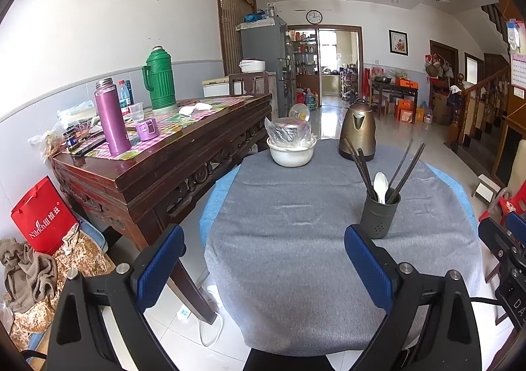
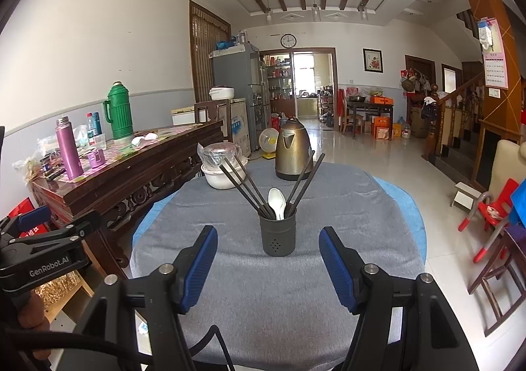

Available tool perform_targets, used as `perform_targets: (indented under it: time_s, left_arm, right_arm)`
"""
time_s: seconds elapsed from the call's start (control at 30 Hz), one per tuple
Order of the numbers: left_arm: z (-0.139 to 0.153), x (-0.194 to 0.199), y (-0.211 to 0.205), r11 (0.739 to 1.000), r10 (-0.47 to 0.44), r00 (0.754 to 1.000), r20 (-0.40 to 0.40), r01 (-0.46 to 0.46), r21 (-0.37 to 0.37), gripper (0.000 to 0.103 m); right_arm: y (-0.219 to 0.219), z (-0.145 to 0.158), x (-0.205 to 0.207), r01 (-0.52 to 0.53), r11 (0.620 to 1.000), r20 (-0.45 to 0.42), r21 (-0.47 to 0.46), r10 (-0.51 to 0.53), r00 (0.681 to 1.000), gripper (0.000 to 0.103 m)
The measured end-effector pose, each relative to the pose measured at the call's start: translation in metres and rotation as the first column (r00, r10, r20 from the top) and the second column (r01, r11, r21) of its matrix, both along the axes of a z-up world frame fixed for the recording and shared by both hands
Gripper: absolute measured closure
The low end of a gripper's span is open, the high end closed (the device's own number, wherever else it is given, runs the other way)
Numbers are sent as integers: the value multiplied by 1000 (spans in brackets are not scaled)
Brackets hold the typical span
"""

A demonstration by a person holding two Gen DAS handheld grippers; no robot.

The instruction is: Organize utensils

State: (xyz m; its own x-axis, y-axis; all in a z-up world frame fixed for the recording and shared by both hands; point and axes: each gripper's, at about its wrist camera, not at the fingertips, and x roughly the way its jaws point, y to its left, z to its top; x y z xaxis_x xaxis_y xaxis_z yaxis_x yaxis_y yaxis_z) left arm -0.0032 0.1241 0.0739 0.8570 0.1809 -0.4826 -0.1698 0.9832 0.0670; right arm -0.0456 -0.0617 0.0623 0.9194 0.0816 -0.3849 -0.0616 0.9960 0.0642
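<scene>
**Utensils standing in holder; both grippers hanging open above the near edge**

Grey cloth is covering a round table, with a blue layer showing at its rim.

Dark grey utensil holder is standing upright on the cloth, right of centre in the left wrist view, dead ahead in the right wrist view. Dark chopsticks are leaning out of it in two fans, left and right. White spoon is sitting between them, bowl end up.

Left gripper is hovering over the near part of the cloth, blue pads spread wide, nothing between them. Holder is sitting just past its right finger; cannot tell if they are touching.

Right gripper is also spread wide and grasping nothing. Holder is lining up between its fingertips but standing farther back, apart from both pads.

Brass-coloured kettle is standing at the far edge of the table. White bowl with a plastic-wrapped dish on top is sitting to its left.

Dark wooden side table is standing alongside to the left, carrying a green thermos and a purple flask.
</scene>
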Motion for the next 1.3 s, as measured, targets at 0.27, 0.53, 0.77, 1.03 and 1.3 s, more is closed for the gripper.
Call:
perform_targets:
  time_s: [0.27,0.53,0.77,1.03,1.3]
  left_arm:
    - [0,0,3,1000,5,1000,-1,-5,-4,5]
    - [2,-2,4,1000,8,1000,7,-8,-6,5]
    - [2,-3,3,1000,9,1000,6,-9,-6,5]
    - [1,-2,-1,1000,1,1000,4,-1,1,5]
    - [10,14,-14,999,-25,999,25,25,23,5]
  right_arm:
    - [1,6,-1,2,1000,15,-3,-1,1000,35]
    - [3,6,6,13,1000,-17,-20,-13,1000,35]
    - [3,10,7,17,1000,-7,-20,-17,1000,35]
    - [3,10,11,19,1000,-3,-16,-19,1000,35]
    - [-7,20,26,29,1000,8,-8,-29,1000,35]
